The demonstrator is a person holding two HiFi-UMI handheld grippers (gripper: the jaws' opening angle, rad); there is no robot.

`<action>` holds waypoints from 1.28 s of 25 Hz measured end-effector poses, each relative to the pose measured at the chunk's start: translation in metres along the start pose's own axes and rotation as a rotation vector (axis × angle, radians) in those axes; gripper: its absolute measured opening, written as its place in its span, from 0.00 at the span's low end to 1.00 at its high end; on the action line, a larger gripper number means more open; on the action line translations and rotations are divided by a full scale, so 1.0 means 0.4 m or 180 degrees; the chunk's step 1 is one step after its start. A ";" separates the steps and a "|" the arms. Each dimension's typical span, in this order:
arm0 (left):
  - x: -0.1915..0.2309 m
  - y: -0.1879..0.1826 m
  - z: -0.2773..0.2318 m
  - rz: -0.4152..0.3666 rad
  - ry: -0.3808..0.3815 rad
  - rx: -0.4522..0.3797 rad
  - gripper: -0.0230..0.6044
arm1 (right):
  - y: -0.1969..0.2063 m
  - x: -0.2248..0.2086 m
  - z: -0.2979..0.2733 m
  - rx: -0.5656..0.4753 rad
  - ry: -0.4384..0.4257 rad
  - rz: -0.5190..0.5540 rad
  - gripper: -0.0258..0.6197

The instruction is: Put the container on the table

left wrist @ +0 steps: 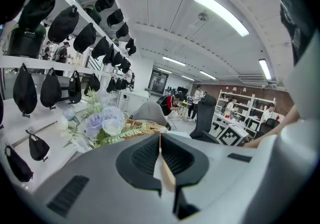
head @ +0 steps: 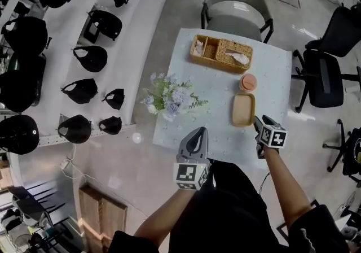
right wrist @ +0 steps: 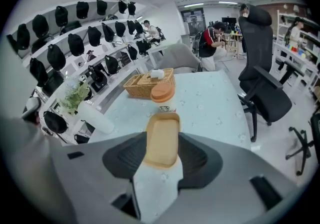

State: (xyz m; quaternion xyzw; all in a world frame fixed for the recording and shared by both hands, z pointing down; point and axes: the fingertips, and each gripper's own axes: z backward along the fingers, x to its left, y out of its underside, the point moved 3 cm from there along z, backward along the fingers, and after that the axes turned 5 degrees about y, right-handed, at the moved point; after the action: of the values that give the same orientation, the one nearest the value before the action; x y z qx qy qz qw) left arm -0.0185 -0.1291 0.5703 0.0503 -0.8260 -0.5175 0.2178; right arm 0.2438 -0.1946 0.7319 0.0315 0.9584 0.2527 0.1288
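Now we see the container [head: 243, 109] flat on the tabletop [head: 271, 71] just beyond the parted, empty fingers of our right gripper [head: 260, 120], those of the left gripper [head: 197, 131] together; a low pass might nudge it into the cup [head: 248, 82].

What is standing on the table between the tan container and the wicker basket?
An orange-lidded cup stands between the tan container and the wicker basket; the head view and the right gripper view both show it.
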 end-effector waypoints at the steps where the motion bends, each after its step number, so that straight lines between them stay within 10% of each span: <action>1: 0.000 -0.006 0.006 0.0002 -0.0024 -0.0019 0.06 | 0.002 0.001 0.018 -0.0020 -0.0029 -0.0015 0.32; 32: -0.338 -0.177 0.062 -0.0173 0.0328 -0.0394 0.06 | -0.129 0.051 0.648 -0.1496 -0.0578 0.0280 0.22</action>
State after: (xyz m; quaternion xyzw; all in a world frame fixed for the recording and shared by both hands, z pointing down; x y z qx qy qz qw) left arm 0.0830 -0.0992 0.4573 0.0858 -0.7784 -0.5701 0.2486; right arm 0.2923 -0.1136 0.4840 0.0649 0.8556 0.4700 0.2070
